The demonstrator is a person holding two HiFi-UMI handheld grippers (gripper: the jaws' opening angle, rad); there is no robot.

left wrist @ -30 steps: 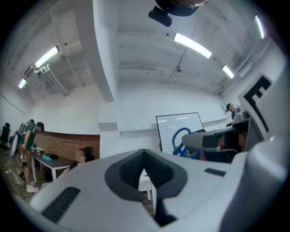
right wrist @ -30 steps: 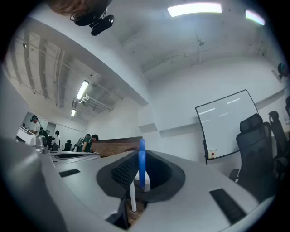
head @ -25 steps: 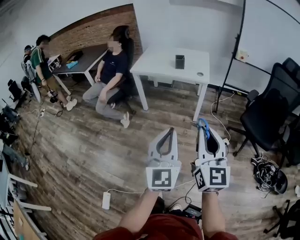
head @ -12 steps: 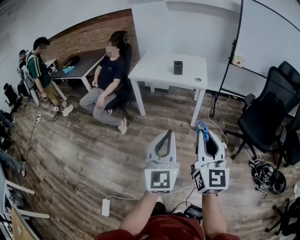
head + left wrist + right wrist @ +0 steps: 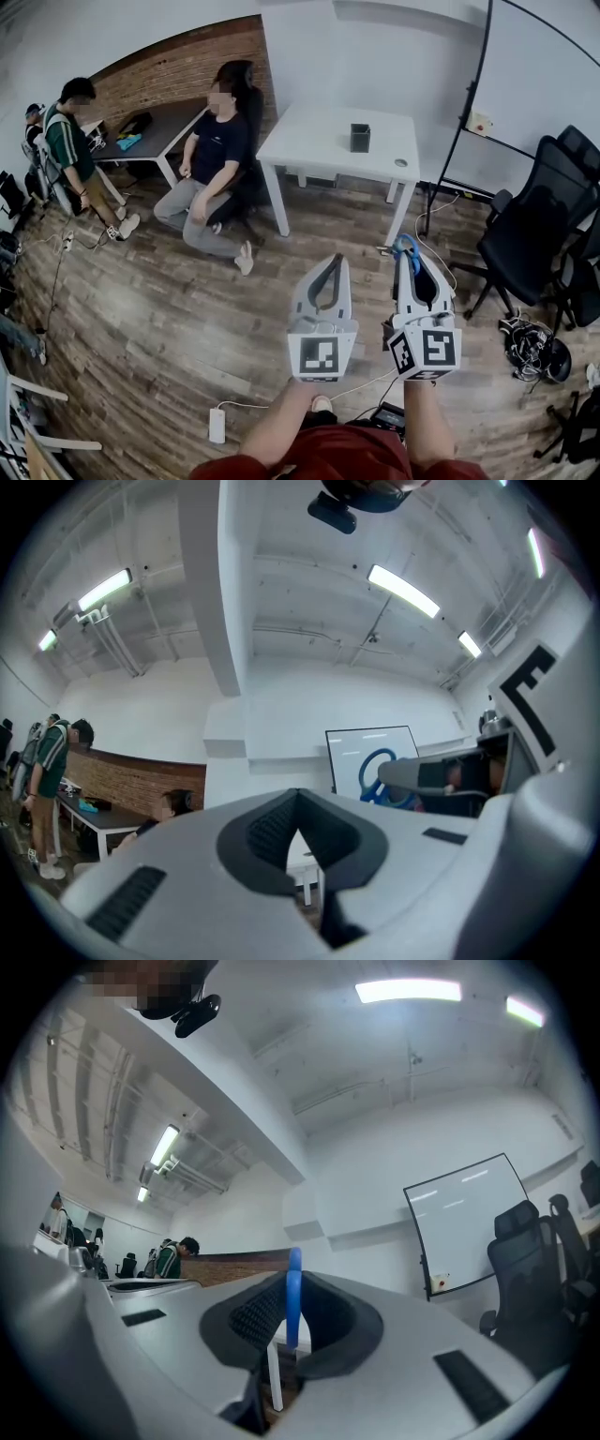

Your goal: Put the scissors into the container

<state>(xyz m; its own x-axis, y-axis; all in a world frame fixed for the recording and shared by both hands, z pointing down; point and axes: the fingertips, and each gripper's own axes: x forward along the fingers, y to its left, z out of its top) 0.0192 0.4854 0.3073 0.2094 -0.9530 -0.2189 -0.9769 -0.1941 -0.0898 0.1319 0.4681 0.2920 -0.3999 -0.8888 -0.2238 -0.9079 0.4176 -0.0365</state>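
Observation:
A dark square container (image 5: 360,138) stands on a white table (image 5: 314,145) across the room, well ahead of both grippers. My right gripper (image 5: 404,257) is shut on the scissors (image 5: 407,246), and their blue handle loop pokes out past the jaw tips. In the right gripper view the blue handle (image 5: 293,1305) stands edge-on between the dark pads. My left gripper (image 5: 337,261) is level with the right one, shut, with nothing in it. In the left gripper view its jaws (image 5: 298,797) meet at a point, and the scissors' blue loop (image 5: 375,771) shows to the right.
A person sits on a chair (image 5: 214,159) left of the table and another stands (image 5: 67,141) by a grey desk. Black office chairs (image 5: 534,225) and a whiteboard stand (image 5: 464,112) are at the right. Cables and a power strip (image 5: 217,425) lie on the wooden floor.
Both grippers keep the same pose and grip. The view has shifted a little towards the table, and the standing person at the left has stepped along.

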